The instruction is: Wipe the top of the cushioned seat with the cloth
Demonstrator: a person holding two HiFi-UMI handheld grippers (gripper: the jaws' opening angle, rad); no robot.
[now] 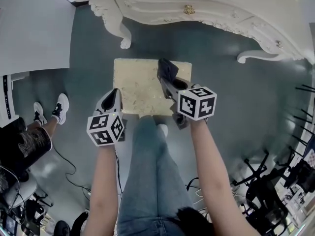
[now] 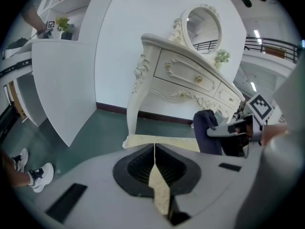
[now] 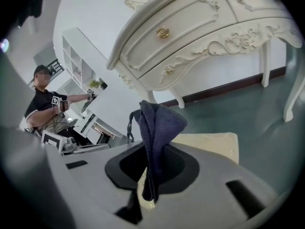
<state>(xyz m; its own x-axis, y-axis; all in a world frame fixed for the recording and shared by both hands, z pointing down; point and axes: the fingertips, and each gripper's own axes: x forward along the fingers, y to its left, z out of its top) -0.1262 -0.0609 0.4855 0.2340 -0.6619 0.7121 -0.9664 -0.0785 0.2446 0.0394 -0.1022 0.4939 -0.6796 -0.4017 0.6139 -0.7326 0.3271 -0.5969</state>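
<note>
The cushioned seat [image 1: 140, 85] is a cream square stool on the green floor below a white dressing table. My right gripper [image 1: 167, 80] hangs over the seat's right half, shut on a dark blue cloth [image 1: 166, 70] that sticks up between its jaws; the cloth [image 3: 155, 128] also fills the middle of the right gripper view. My left gripper [image 1: 114, 98] sits over the seat's near left corner, its jaws closed together with nothing in them. In the left gripper view the seat [image 2: 167, 142] lies just ahead and the cloth [image 2: 207, 130] shows at right.
The ornate white dressing table [image 1: 206, 9] stands right behind the seat, its curved legs [image 1: 118, 26] at the far corners. A white cabinet [image 1: 29, 28] is at left. A bystander's legs and shoes [image 1: 54, 109] are at left. Cables and black stands [image 1: 275, 181] clutter the right.
</note>
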